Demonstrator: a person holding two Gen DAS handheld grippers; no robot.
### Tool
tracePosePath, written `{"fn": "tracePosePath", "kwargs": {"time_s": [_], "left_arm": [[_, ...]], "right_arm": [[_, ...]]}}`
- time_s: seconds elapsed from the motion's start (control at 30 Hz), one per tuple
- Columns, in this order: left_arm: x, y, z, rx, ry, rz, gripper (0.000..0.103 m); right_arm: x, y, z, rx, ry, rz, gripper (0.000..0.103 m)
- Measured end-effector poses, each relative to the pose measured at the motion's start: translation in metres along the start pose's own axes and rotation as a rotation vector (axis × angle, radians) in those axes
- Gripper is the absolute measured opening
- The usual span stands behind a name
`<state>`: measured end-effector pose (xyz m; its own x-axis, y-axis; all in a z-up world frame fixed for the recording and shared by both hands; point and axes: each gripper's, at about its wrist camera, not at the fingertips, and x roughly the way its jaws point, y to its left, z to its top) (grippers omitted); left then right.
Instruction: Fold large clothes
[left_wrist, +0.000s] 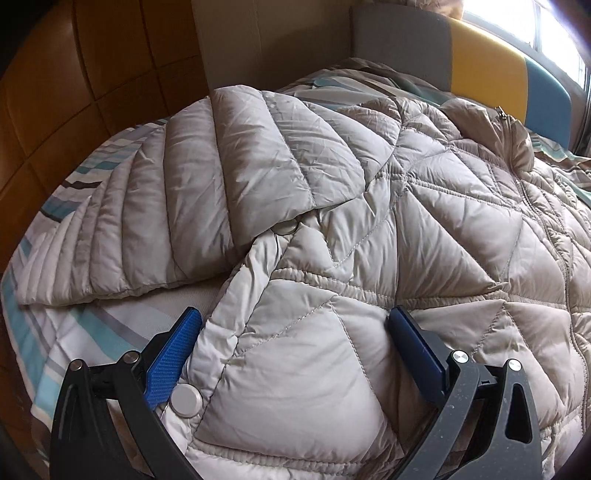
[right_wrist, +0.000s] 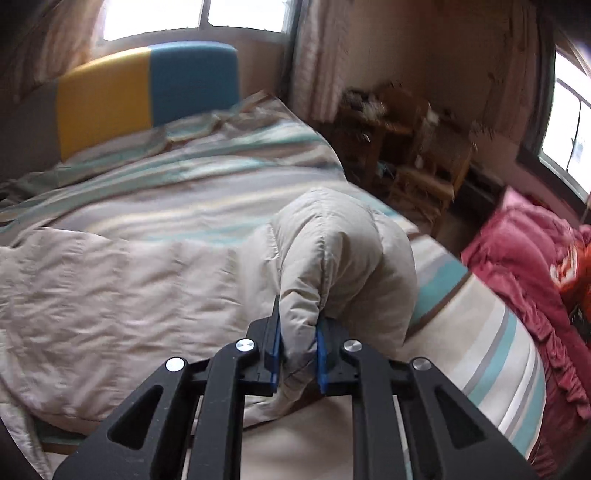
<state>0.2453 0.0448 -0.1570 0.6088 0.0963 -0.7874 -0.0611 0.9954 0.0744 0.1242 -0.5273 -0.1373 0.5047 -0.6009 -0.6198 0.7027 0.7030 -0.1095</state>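
Observation:
A beige quilted puffer jacket (left_wrist: 369, 206) lies spread on the bed, zipper up, with one sleeve (left_wrist: 207, 184) folded across its left side. My left gripper (left_wrist: 295, 315) is open wide over the jacket's near edge. One blue pad (left_wrist: 173, 354) sits beside the edge by a silver snap button (left_wrist: 186, 400), and the other rests on the quilting. In the right wrist view my right gripper (right_wrist: 298, 317) is shut on a bunched fold of the jacket's other sleeve (right_wrist: 332, 251), which humps up just beyond the fingers.
The bed has a striped sheet (right_wrist: 192, 184) and a grey, yellow and blue headboard (right_wrist: 147, 88). A pink-red blanket (right_wrist: 524, 266) lies off the bed's right side, beyond it cluttered wooden furniture (right_wrist: 406, 147). A brown panelled wall (left_wrist: 74, 92) borders the left side.

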Motion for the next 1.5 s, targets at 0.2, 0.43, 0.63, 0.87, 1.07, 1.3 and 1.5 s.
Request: {"fn": "tracePosePath", "kwargs": {"time_s": [0.2, 0.43, 0.63, 0.87, 1.07, 1.3, 1.5], "left_arm": [[0.003, 0.000, 0.002, -0.007, 0.004, -0.009, 0.100], [0.003, 0.001, 0.002, -0.008, 0.003, -0.010, 0.100], [0.003, 0.001, 0.002, -0.010, 0.002, -0.012, 0.100], [0.003, 0.002, 0.001, -0.013, 0.002, -0.015, 0.100], [0.003, 0.002, 0.002, -0.013, 0.001, -0.015, 0.100], [-0.002, 0.002, 0.004, -0.012, 0.003, -0.015, 0.100], [-0.046, -0.017, 0.018, -0.004, -0.081, -0.055, 0.100]], "right_arm": [[-0.052, 0.077, -0.004, -0.204, -0.166, 0.099, 0.014], [-0.106, 0.174, -0.021, -0.471, -0.306, 0.246, 0.014], [-0.146, 0.253, -0.047, -0.682, -0.407, 0.364, 0.014], [-0.165, 0.324, -0.085, -0.826, -0.409, 0.506, 0.014], [-0.179, 0.351, -0.106, -0.908, -0.354, 0.643, 0.057], [-0.191, 0.308, -0.086, -0.752, -0.357, 0.720, 0.070], [-0.173, 0.219, -0.043, -0.414, -0.302, 0.745, 0.073]]}}
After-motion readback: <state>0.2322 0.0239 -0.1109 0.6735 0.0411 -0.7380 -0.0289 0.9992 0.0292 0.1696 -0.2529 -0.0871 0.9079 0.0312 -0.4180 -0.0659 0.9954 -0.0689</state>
